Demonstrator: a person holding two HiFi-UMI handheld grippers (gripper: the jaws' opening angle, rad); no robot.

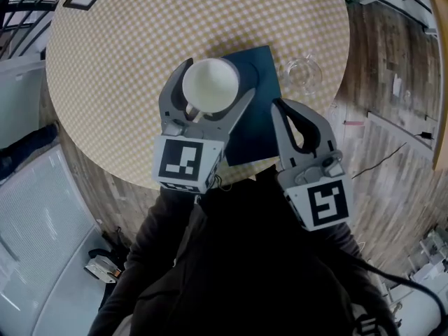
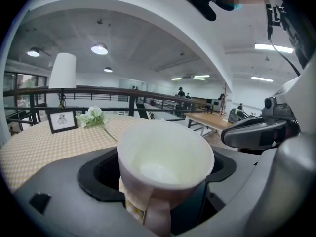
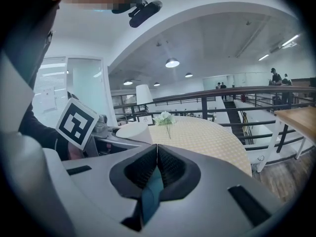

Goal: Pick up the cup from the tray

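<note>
Head view: left gripper (image 1: 218,75), jaws wide, clasping a white cup (image 1: 210,84) by its sides. The cup is upright and empty, over the near left corner of a dark teal tray (image 1: 257,117). Right gripper (image 1: 276,103), jaws together, pinching the tray's right edge. The tray is flat, square and bare apart from the cup above it, and it overhangs the near rim of a round table (image 1: 140,47) with a checked cloth. A clear glass mug (image 1: 302,74) stands on the cloth just right of the tray, apparently empty. Left gripper view: the cup (image 2: 165,157) fills the gap between the ribbed pads, which bear on its wall. It has a smooth pale interior with nothing in it, a round rim, a folded paper strip down the near side and a yellowish print low on the wall. The tray's dark surface (image 2: 192,206) shows beneath; whether the base touches it cannot be told. Right gripper view: the pads (image 3: 170,169) meet at the tips, and the tray's thin teal edge (image 3: 150,191) is nipped between them lower down. The cup (image 3: 133,131) shows at the left, beside the left gripper's marker cube (image 3: 76,122).
</note>
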